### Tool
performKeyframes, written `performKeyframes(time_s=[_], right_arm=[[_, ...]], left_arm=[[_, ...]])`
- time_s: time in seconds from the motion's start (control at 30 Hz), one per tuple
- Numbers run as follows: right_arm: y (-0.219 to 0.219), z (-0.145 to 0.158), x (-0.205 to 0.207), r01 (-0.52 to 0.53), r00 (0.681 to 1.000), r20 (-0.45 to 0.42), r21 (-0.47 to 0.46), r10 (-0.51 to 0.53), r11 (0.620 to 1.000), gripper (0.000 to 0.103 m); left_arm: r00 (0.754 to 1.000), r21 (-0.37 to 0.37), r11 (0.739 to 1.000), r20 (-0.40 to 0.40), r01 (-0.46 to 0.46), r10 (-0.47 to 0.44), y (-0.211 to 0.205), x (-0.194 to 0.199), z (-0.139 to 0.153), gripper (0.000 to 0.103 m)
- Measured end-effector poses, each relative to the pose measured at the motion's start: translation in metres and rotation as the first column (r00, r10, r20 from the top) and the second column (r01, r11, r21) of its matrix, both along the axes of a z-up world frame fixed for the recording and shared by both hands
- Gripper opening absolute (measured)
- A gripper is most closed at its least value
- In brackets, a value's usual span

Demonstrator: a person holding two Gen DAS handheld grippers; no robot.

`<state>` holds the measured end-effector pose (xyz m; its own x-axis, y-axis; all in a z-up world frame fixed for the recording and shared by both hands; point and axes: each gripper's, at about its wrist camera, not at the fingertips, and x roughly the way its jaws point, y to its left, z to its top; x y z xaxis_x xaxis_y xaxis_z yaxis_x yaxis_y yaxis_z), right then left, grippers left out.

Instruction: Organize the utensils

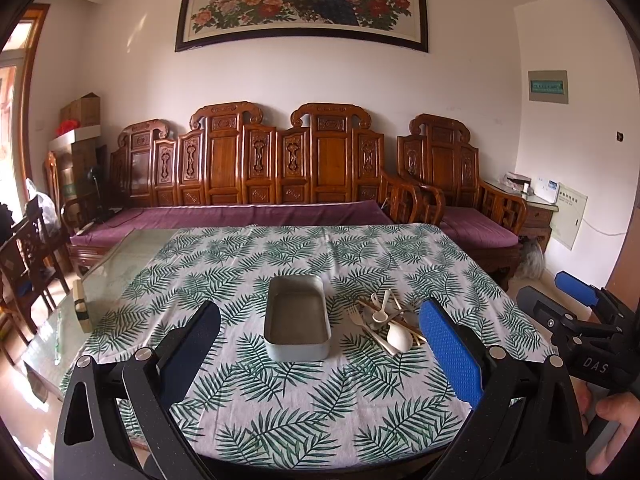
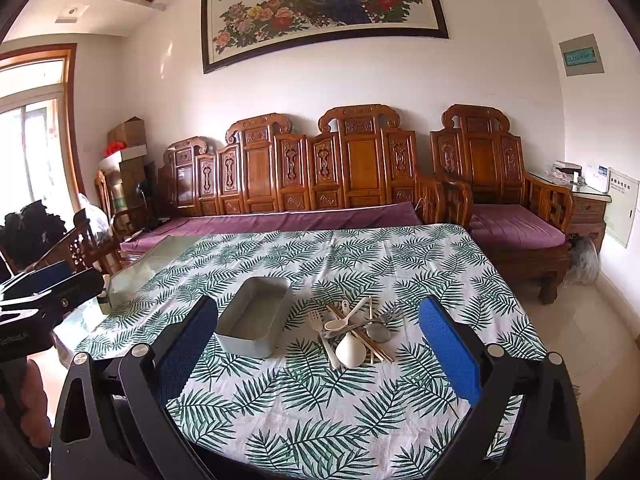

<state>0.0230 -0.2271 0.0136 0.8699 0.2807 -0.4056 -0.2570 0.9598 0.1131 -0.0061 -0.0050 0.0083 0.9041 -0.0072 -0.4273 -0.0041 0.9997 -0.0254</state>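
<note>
Nothing is picked yet — both your left gripper [image 1: 320, 344] and right gripper [image 2: 320, 340] stand apart; first take the white spoon [image 2: 351, 350] from the pile into the metal tin [image 2: 256, 320].

I get bright, soft daylight from the window [image 2: 28, 148] on the left, blown out to white. Shadows on the worktop [image 2: 360, 256] are faint. Both views bend strongly at the dark rims; the centre stays sharp.
</note>
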Motion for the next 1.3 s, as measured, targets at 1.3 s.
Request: performKeyframes(time_s=[1.3], right_arm=[[-0.022,-0.074,0.122,-0.010,0.993,-0.122,-0.081,0.000,0.997,0.100]], left_arm=[[0.969,-0.001,0.986,-0.182,0.168,-0.166,-0.016,0.108,-0.086,0.097]])
